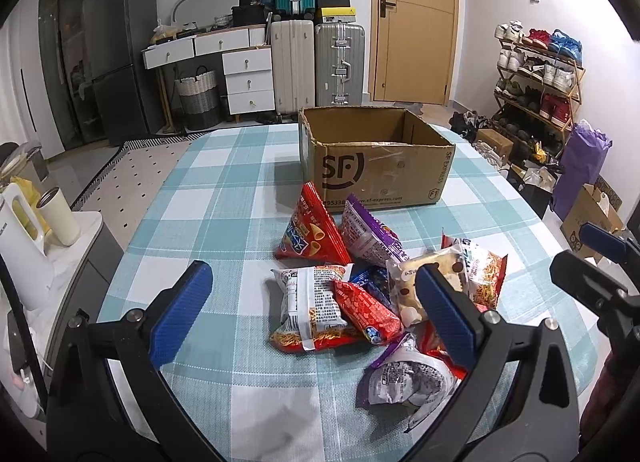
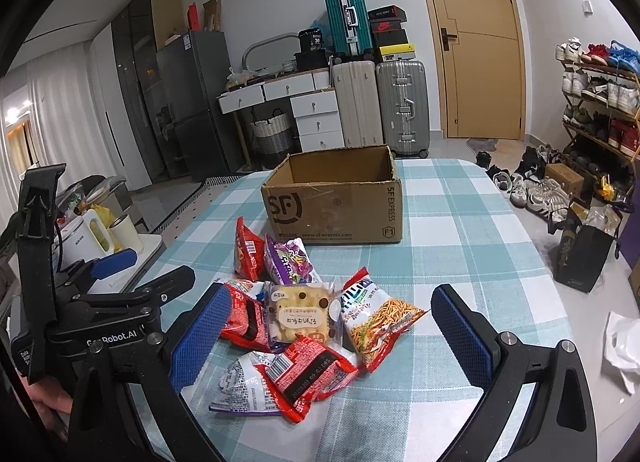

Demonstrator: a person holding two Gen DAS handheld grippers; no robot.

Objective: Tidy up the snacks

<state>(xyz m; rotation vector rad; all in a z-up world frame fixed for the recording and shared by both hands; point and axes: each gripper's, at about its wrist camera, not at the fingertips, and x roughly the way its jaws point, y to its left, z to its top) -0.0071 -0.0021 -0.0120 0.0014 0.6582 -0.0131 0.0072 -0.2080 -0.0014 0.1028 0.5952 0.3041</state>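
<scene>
While nothing is gripped yet, left wrist view shows our left claw (image 1: 314, 298) wide open over the snack pile (image 1: 372, 294) on the desk (image 1: 224, 189), empty cardboard box (image 1: 376, 165) just behind. Right wrist view: right claw (image 2: 330, 328) also wide, straddling the biscuit pack (image 2: 302, 312). Risk: overlapping slick bags, so we may pinch two or drag neighbours.

Crinkled snack packets (image 2: 304, 326) lie heaped just before an open, empty cardboard box (image 2: 336, 205).
</scene>
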